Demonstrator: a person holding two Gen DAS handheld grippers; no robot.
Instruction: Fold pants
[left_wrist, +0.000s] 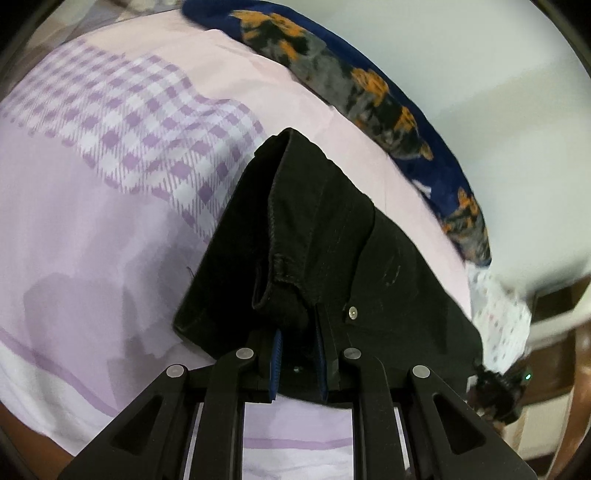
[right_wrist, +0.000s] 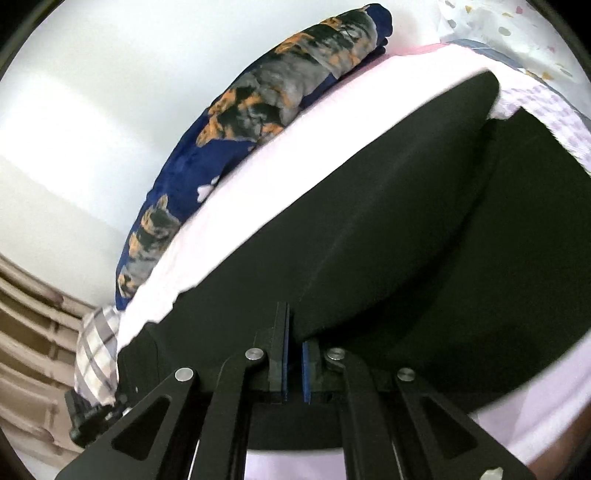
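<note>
On bed (left_wrist: 74, 229): both grippers (left_wrist: 298, 332) (right_wrist: 294, 334) pinch pants (left_wrist: 332, 236).

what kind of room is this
Most likely a bedroom: the black pants lie on a bed with a pink and lilac checked sheet, and a dark blue patterned blanket runs along the wall.

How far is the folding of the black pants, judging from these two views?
Done: the black denim pants already lie doubled, one layer over another, on the pink and lilac checked bedsheet. In hand: the left claw and the right claw each pinch an edge of the fabric. Left: laying that edge down and releasing; whether more folds remain cannot be told.
</note>
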